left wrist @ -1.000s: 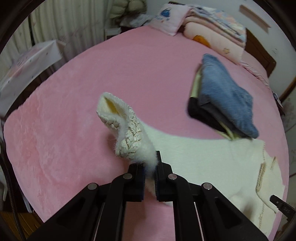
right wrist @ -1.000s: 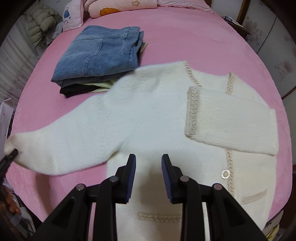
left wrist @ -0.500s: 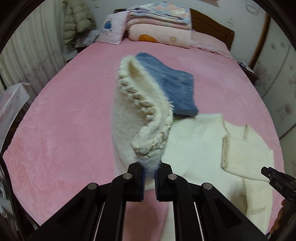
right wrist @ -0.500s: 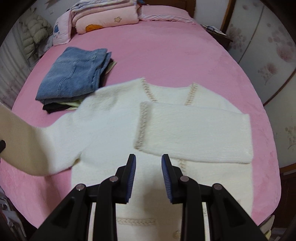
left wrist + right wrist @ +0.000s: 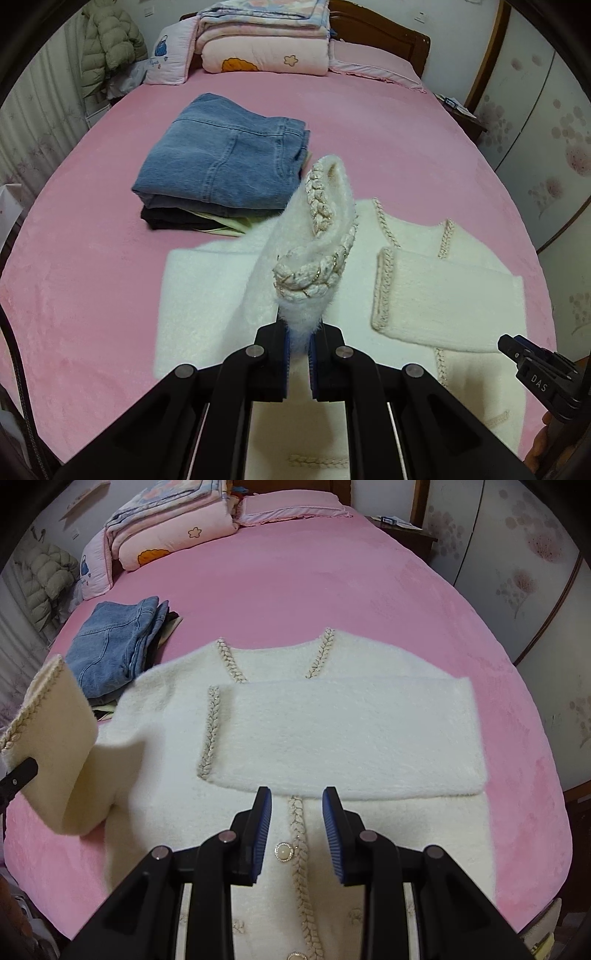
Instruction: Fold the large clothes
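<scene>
Right wrist view: pink bed [image 5: 332, 572], left tongs [image 5: 298, 345] clenched on cardigan cuff [image 5: 314, 284], right tongs [image 5: 296, 830] released.

The left hand-held gripper [image 5: 298, 341], pinching the braid-trimmed cuff [image 5: 314, 284] of the fluffy white cardigan's [image 5: 332, 720] unfolded sleeve, is carrying it inward. A second ago that sleeve was lying stretched out across the pink bed [image 5: 92, 258]; now it is rising off the bed and arching over the cardigan's body, with the cuff held upright near the already folded sleeve [image 5: 443, 295]. The right hand-held gripper [image 5: 297, 834], jaws parted and empty, is drifting from above the garment's left side towards its buttoned centre line.
</scene>
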Motion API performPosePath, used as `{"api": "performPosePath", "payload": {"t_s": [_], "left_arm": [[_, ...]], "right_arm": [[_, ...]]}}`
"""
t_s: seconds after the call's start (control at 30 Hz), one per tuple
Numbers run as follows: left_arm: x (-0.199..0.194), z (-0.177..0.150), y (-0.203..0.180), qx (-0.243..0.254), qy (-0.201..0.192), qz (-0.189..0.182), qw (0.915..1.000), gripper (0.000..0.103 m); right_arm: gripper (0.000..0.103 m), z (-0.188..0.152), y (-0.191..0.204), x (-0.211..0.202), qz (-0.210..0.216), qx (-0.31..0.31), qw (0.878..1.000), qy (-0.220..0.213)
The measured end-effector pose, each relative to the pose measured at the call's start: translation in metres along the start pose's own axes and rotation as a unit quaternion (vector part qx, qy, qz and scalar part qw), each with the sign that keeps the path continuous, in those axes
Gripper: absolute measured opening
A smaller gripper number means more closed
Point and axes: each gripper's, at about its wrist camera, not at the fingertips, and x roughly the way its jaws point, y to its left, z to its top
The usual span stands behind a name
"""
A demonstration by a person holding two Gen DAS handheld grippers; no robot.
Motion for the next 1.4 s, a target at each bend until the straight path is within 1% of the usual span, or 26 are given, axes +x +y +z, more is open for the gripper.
{"api": "performPosePath", "payload": {"t_s": [0.13,0.27,0.57,0.67,0.77,0.83,0.87,0.97,1.03,1.07,1.1,1.13,1.17,1.2,1.27,1.3,1.4], "left_arm": [[0.004,-0.004,-0.024,0.004,0.002,-0.022,0.9997,0.006],[0.017,-0.009,-0.049,0.013,0.013,-0.045,0.9988,0.006],[0.068,-0.035,-0.099,0.017,0.053,-0.099,0.9936,0.006],[0.091,-0.045,-0.109,0.011,0.074,-0.117,0.9903,0.006],[0.114,-0.060,-0.121,0.027,0.101,-0.122,0.9870,0.007],[0.132,-0.067,-0.122,0.032,0.127,-0.122,0.9838,0.008],[0.141,-0.070,-0.122,0.033,0.145,-0.119,0.9816,0.011],[0.149,-0.068,-0.113,0.022,0.168,-0.138,0.9758,0.013],[0.144,-0.062,-0.105,0.020,0.175,-0.153,0.9723,0.023],[0.138,-0.059,-0.102,0.022,0.176,-0.158,0.9714,0.040],[0.131,-0.057,-0.099,0.025,0.174,-0.161,0.9713,0.063],[0.120,-0.054,-0.094,0.028,0.162,-0.158,0.9736,0.074],[0.110,-0.052,-0.091,0.030,0.149,-0.153,0.9766,0.086],[0.097,-0.049,-0.085,0.035,0.131,-0.151,0.9791,0.088],[0.079,-0.047,-0.078,0.049,0.124,-0.153,0.9791,0.088],[0.073,-0.046,-0.074,0.055,0.120,-0.145,0.9806,0.088],[0.056,-0.040,-0.055,0.076,0.085,-0.091,0.9893,0.088]], "right_arm": [[0.029,-0.001,-0.009,0.003,0.008,-0.004,1.000,-0.001],[0.029,-0.004,-0.016,0.009,0.005,-0.019,1.000,0.000],[0.029,-0.015,-0.039,0.033,-0.002,-0.017,1.000,0.020],[0.029,-0.019,-0.043,0.043,-0.004,-0.019,0.999,0.029],[0.029,-0.023,-0.048,0.058,0.001,-0.015,0.999,0.047],[0.029,-0.024,-0.051,0.065,0.006,-0.008,0.998,0.060],[0.029,-0.024,-0.051,0.068,0.007,-0.006,0.998,0.063],[0.029,-0.023,-0.052,0.069,0.013,-0.003,0.998,0.061],[0.029,-0.022,-0.051,0.066,0.028,0.001,0.998,0.057],[0.029,-0.021,-0.050,0.064,0.039,0.003,0.998,0.056],[0.031,-0.020,-0.048,0.063,0.043,0.003,0.998,0.055],[0.038,-0.019,-0.046,0.061,0.047,0.001,0.997,0.054],[0.042,-0.017,-0.043,0.060,0.053,0.000,0.997,0.052],[0.046,-0.015,-0.040,0.057,0.057,-0.002,0.997,0.048],[0.047,-0.011,-0.030,0.053,0.064,-0.010,0.997,0.042],[0.047,-0.010,-0.026,0.052,0.067,-0.014,0.997,0.041],[0.047,-0.005,-0.010,0.047,0.074,-0.030,0.996,0.033]]}}
